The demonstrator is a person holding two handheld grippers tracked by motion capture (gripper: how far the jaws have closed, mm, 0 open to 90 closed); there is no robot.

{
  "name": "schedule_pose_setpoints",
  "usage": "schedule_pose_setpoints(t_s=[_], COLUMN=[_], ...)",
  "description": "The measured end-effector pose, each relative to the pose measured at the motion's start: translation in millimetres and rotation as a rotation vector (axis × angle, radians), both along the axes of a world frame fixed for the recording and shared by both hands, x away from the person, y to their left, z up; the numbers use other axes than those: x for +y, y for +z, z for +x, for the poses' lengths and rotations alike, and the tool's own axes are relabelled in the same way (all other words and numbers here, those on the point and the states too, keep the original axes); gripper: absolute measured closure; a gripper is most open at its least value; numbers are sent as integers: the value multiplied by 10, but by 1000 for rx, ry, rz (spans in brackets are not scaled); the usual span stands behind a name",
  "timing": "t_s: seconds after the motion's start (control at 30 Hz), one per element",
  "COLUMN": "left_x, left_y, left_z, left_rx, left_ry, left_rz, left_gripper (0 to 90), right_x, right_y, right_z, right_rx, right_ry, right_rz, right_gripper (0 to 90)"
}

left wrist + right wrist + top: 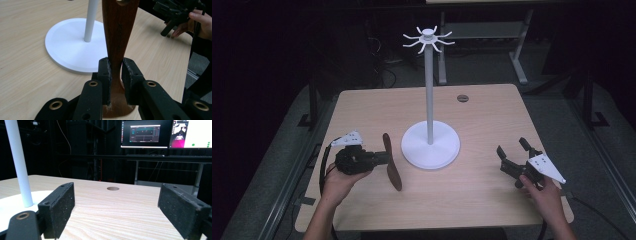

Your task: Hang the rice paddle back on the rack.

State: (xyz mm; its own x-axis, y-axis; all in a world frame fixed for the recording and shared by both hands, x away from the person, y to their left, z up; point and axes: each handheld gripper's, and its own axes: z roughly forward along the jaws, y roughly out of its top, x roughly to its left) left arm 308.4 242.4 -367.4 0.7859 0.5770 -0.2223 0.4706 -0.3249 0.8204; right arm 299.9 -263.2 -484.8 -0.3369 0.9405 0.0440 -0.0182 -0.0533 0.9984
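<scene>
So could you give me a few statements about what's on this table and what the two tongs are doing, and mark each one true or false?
1. The left tongs are clamped on a brown wooden utensil. True.
2. The right tongs hold a spoon. False: their jaws stand wide apart with nothing between them.
3. The white stand has a round base and a tall pole topped with curved hooks. True.
4. The wooden utensil hangs from a hook on the stand. False: it is low, beside the base, in the left tongs.
5. The right tongs are touching the stand. False: they sit apart from it, toward the table's right edge.
</scene>
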Motion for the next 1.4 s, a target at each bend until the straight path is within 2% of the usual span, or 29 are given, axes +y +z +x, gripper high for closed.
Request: schedule_pose_setpoints(t_s=[0.43, 0.67, 0.87, 1.07, 1.4], left_x=[33, 46, 53, 42, -31], left_y=[118, 247, 403, 578, 891], left_z=[66, 127, 213, 309, 450], left_rx=[-24, -56, -88, -116, -167], left_ry=[5, 12, 12, 9, -14], left_rz=[-14, -47, -52, -76, -81], left_gripper=[780, 780, 780, 780, 780], right_x=[0, 2, 0, 0, -3], right_y=[0, 1, 0, 1, 0], right_z=[2, 2, 3, 3, 5], right_rx=[4, 4, 4, 5, 6], right_ry=[-1, -2, -2, -1, -2], right_rz=[1, -1, 1, 3, -1], right_gripper=[133, 133, 133, 133, 133])
